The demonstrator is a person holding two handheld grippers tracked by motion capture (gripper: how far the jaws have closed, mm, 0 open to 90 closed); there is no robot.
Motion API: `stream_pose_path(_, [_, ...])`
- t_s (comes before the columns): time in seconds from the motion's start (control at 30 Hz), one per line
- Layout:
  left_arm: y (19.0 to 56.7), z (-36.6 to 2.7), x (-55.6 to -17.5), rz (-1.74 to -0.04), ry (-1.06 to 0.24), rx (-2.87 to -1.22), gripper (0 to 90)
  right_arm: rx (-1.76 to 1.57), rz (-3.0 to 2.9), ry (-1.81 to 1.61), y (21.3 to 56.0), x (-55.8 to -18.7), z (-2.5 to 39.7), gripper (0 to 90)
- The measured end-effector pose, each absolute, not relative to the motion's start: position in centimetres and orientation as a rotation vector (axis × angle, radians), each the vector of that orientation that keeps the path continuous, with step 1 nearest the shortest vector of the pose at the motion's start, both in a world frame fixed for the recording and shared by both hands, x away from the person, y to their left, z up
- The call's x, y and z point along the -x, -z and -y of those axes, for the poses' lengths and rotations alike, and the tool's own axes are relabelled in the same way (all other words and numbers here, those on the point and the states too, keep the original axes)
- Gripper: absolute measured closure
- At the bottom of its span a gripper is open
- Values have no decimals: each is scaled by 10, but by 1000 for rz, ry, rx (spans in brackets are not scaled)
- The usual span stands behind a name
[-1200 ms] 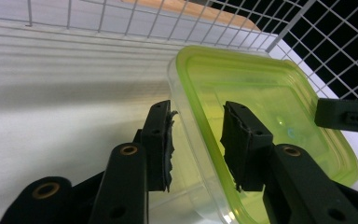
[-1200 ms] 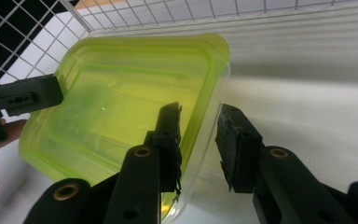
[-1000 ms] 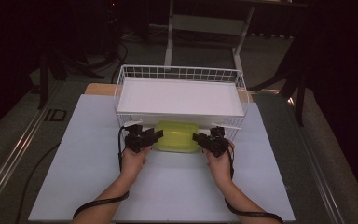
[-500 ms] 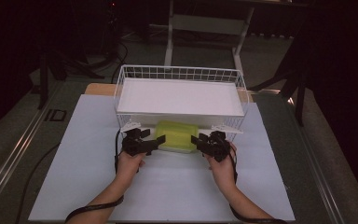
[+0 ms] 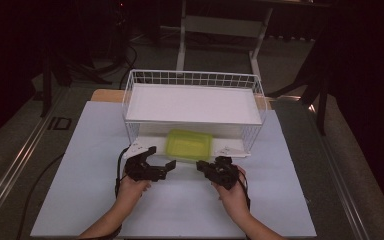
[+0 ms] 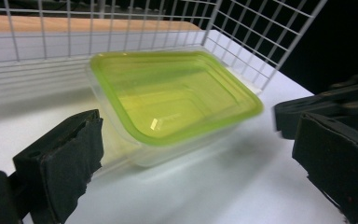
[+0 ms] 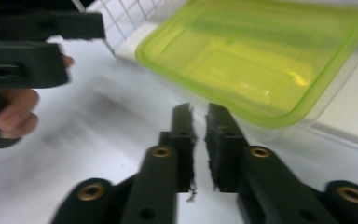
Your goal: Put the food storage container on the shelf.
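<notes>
A clear plastic container with a yellow-green lid (image 5: 189, 145) sits at the front of a white wire rack (image 5: 192, 75), tucked partly under its upper shelf. In the left gripper view the container (image 6: 177, 98) lies just ahead, between widely spread jaws. My left gripper (image 5: 167, 166) is open and holds nothing, a little to the front left of the container. My right gripper (image 5: 202, 167) hovers at the front right of it. In the right gripper view its jaws are nearly together with nothing between them, and the container (image 7: 261, 60) lies just beyond the right gripper (image 7: 199, 112).
The rack stands on a pale sheet (image 5: 95, 150) that covers the table. A wire grid wall (image 6: 261, 37) rises behind and beside the container. My left gripper (image 7: 28, 46) and its hand show at the left in the right gripper view. Dark floor and stands surround the table.
Both grippers have drawn back from the container's sides toward the person. The container has stayed at the rack's front.
</notes>
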State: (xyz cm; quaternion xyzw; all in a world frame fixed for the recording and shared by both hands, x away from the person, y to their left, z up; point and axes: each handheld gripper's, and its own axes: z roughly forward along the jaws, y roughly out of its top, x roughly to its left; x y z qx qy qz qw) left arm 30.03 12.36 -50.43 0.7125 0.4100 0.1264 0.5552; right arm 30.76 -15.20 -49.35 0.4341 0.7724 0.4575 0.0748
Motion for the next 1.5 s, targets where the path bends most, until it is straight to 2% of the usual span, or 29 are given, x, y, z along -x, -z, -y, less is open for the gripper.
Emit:
stream_pose_path(0.07, [505, -123, -294, -957, -307, -1686, 28, -1291, -2329, -1349, 498, -308, 149, 895])
stream_pose_path(0.2, [505, -122, -286, -939, -324, -1682, 27, -1306, -2338, -1332, 505, -313, 145, 900])
stream_pose_path(0.33, [507, -123, -283, -935, -359, -1680, 27, -1307, -2347, -1312, 511, -319, 139, 900])
stream_pose_path(1.5, [515, -129, -281, -959, -372, -1657, 27, -1384, -2237, -1247, 527, -373, 120, 899])
